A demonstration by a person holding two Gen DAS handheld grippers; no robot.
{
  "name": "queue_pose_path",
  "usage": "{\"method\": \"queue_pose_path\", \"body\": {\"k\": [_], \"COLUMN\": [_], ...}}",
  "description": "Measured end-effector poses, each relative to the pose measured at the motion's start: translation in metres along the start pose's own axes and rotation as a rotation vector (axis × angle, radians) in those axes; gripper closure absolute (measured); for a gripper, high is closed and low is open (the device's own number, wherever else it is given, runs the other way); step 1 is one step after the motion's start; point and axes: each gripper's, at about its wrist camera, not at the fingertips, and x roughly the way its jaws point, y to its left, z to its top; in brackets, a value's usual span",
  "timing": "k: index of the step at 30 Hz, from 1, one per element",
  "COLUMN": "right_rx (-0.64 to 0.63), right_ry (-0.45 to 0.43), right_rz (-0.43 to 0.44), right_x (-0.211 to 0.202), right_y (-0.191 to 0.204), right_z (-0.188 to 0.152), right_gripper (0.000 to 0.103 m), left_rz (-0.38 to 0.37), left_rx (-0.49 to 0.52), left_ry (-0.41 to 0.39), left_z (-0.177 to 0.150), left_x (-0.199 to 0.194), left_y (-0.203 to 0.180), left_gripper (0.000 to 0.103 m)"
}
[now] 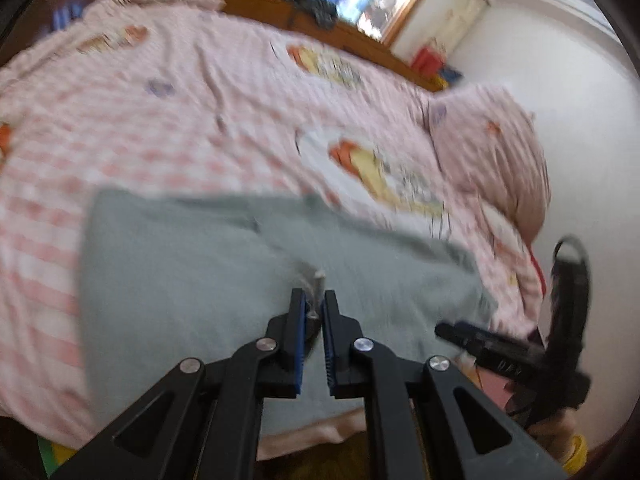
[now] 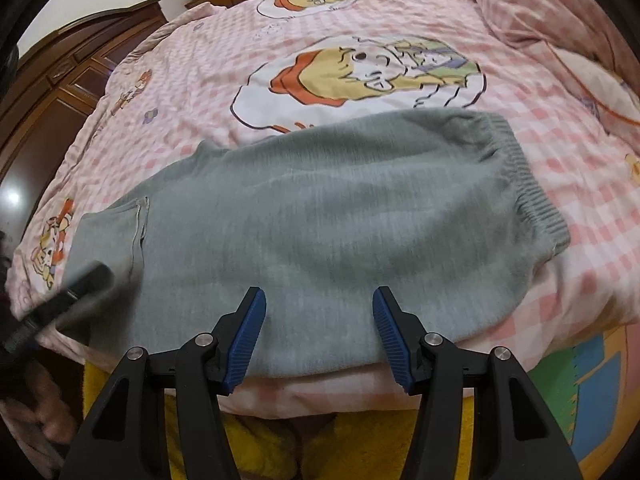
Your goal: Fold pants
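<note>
Grey pants [image 2: 328, 208] lie folded flat on the bed near its front edge, ribbed waistband [image 2: 528, 184] to the right. They also show in the left wrist view [image 1: 200, 264]. My left gripper [image 1: 314, 300] is nearly shut, pinching a small grey cord or bit of fabric [image 1: 316, 284] above the pants. It shows blurred at the left of the right wrist view [image 2: 68, 292]. My right gripper [image 2: 318, 300] is open and empty over the pants' near edge; it appears at the right of the left wrist view [image 1: 460, 330].
The bed has a pink checked cartoon sheet [image 2: 360, 20]. A pink pillow [image 1: 492, 152] lies at the far right. A dark wooden wardrobe [image 2: 60, 92] stands left of the bed. A wooden headboard shelf [image 1: 320, 28] with clutter runs behind. A yellow mat [image 2: 280, 440] lies below the bed's edge.
</note>
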Motion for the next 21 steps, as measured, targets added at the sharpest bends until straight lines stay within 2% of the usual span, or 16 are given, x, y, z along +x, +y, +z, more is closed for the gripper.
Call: {"method": "queue_pose_path", "body": {"k": [2, 5, 7, 9, 14, 18, 21], "right_rx": [-0.004, -0.022, -0.034, -0.049, -0.067, -0.106, -0.117], "right_ry": [0.016, 0.030, 0.033, 0.038, 0.069, 0.105, 0.148], "right_rz": [0.017, 0.035, 0.055, 0.097, 0.201, 0.290, 0.376], "right_x": [0.003, 0.006, 0.007, 0.008, 0.016, 0.027, 0.040], "right_y": [0.002, 0.010, 0.017, 0.027, 0.053, 0.079, 0.096], "right_z": [0.002, 0.007, 0.010, 0.015, 0.023, 0.024, 0.026], "right_gripper": [0.046, 0.046, 0.046, 0.046, 0.046, 0.046, 0.046], "left_rz": [-0.032, -0.037, -0.057, -0.062, 0.072, 0.147, 0.216], "left_rx": [-0.006, -0.031, -0.045, -0.029, 0.069, 0.048, 0.031], "left_ry": [0.072, 0.160, 0.178, 0.160, 0.069, 0.011, 0.004], "left_z": [-0.008, -0.022, -0.028, -0.028, -0.020, -0.017, -0.018], "left_x": [0.022, 0.044, 0.044, 0.031, -0.005, -0.027, -0.032], "left_y": [-0.003, -0.002, 0.000, -0.002, -0.001, 0.019, 0.038], "left_gripper": [0.095, 0.095, 0.095, 0.095, 0.095, 0.091, 0.091]}}
